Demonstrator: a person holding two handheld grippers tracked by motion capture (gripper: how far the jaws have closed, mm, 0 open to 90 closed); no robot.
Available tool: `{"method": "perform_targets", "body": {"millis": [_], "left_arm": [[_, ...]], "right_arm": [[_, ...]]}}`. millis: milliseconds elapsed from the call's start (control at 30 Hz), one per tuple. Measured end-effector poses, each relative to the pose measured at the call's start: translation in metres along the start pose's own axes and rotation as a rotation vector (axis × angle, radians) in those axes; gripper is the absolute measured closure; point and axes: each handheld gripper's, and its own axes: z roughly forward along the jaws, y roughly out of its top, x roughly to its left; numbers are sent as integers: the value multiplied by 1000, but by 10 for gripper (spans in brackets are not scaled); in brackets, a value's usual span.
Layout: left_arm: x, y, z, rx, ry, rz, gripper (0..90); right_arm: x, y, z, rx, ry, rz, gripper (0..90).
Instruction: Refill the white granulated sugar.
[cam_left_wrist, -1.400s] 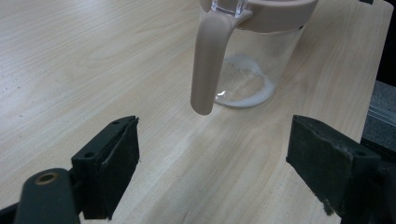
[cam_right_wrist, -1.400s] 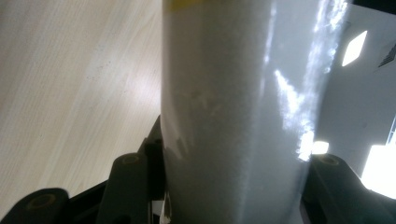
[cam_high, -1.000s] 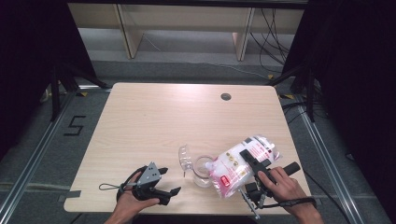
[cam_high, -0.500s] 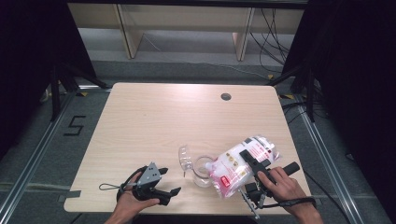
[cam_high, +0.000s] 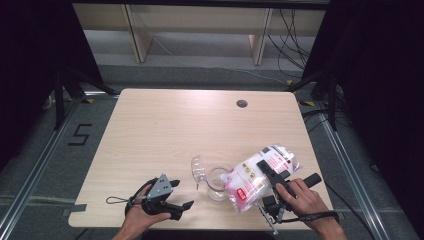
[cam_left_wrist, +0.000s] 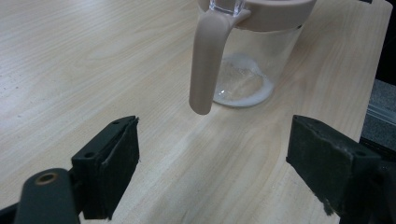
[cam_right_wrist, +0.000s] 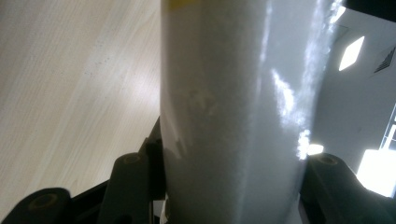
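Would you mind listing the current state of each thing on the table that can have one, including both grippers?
Pitcher: upright, lid flipped open, thin layer of white powder at the bottom.
Bag: gripped, tilted with its lower end over the pitcher's mouth.
Left gripper: open, empty, pointing at the pitcher's handle.
Right gripper: shut on the bag.

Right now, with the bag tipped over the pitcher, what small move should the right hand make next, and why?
Probably tilt the bag a little further. The right gripper holds it with its lower end over the glass pitcher, and the left gripper view shows only a thin white layer at the pitcher's bottom. The left gripper sits open on the table, clear of the handle.
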Motion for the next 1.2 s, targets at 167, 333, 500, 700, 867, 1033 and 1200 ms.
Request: {"method": "perform_targets", "body": {"millis": [167, 333, 500, 700, 867, 1033, 1200], "left_arm": [[0, 0, 0, 0, 0, 0, 165], [0, 0, 0, 1, 0, 1, 165], [0, 0, 0, -2, 1, -5, 165], [0, 0, 1, -1, -1, -5, 165], [0, 0, 1, 0, -3, -5, 165], [0, 0, 1, 0, -2, -5, 165], [0, 0, 1, 0, -3, 1, 165]], "right_arm": [[0, -1, -1, 24, 6, -11, 536], [-2, -2, -1, 12, -8, -43, 537], [-1, -1, -2, 34, 5, -31, 538], [-1, -1, -2, 34, 8, -34, 539], [0, -1, -2, 32, 0, -12, 540], [-2, 1, -2, 23, -5, -33, 541], [-2, 0, -2, 20, -6, -31, 541]]}}
